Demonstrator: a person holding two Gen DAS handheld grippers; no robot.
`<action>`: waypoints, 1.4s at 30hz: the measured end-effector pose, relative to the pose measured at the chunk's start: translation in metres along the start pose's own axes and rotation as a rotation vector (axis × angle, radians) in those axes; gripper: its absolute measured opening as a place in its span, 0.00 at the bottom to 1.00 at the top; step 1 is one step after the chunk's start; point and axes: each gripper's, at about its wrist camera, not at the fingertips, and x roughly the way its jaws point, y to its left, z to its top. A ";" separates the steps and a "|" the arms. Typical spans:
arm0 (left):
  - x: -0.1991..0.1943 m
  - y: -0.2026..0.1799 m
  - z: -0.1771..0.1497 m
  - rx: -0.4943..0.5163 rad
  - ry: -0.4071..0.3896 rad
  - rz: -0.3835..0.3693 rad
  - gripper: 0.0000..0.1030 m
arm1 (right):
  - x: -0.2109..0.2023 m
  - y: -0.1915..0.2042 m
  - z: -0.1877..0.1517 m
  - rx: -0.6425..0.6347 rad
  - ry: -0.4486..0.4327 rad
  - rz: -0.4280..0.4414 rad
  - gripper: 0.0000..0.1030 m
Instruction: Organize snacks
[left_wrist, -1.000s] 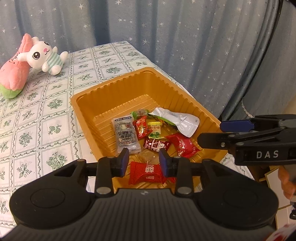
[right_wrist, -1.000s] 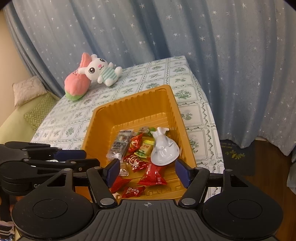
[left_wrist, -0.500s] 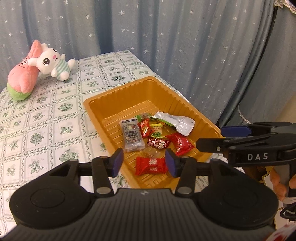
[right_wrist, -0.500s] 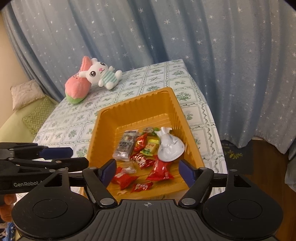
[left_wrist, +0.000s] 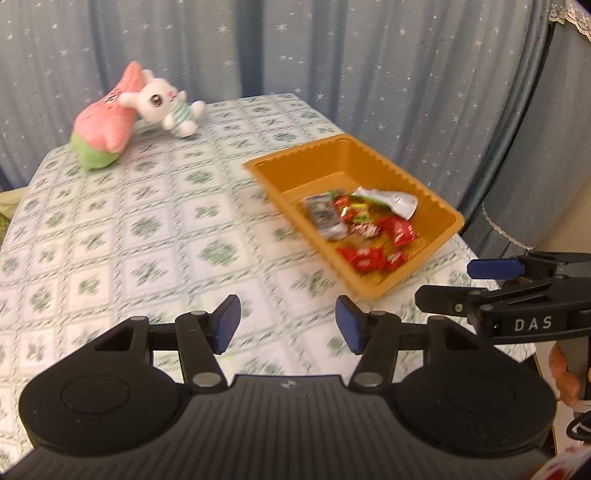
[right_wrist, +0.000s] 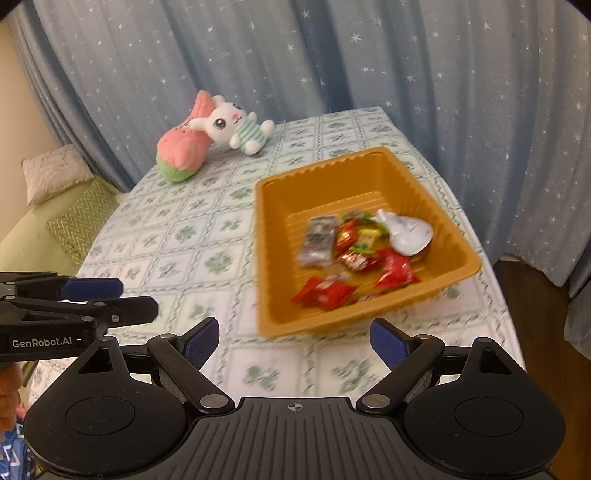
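An orange plastic tray (left_wrist: 436, 206) (right_wrist: 273, 236) sits near the table's right edge. It holds several wrapped snacks: a grey packet (left_wrist: 325, 218) (right_wrist: 317, 240), red candies (left_wrist: 360, 256) (right_wrist: 323, 293), a red pouch (left_wrist: 400, 229) (right_wrist: 397, 271) and a white pouch (left_wrist: 397, 199) (right_wrist: 410, 232). My left gripper (left_wrist: 288, 325) is open and empty, above the tablecloth short of the tray. My right gripper (right_wrist: 293, 339) is open and empty, just short of the tray's near wall. Each gripper shows at the edge of the other's view.
A pink and green plush (left_wrist: 105, 129) (right_wrist: 183, 153) and a white rabbit plush (left_wrist: 166, 107) (right_wrist: 234, 127) lie at the table's far end. Blue star curtains hang behind. A green cushion (right_wrist: 79, 218) lies left of the table.
Both grippers have pulled back and away from the tray. The left gripper has opened wider, leaving the red candy in the tray. The right stays open.
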 end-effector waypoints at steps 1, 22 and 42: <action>-0.006 0.007 -0.005 -0.005 0.003 0.001 0.53 | -0.001 0.008 -0.004 0.003 0.003 0.000 0.86; -0.069 0.115 -0.085 -0.067 0.064 0.005 0.53 | 0.007 0.145 -0.068 0.030 0.069 -0.070 0.86; -0.084 0.139 -0.100 -0.110 0.055 0.012 0.53 | 0.021 0.177 -0.069 -0.010 0.082 -0.059 0.86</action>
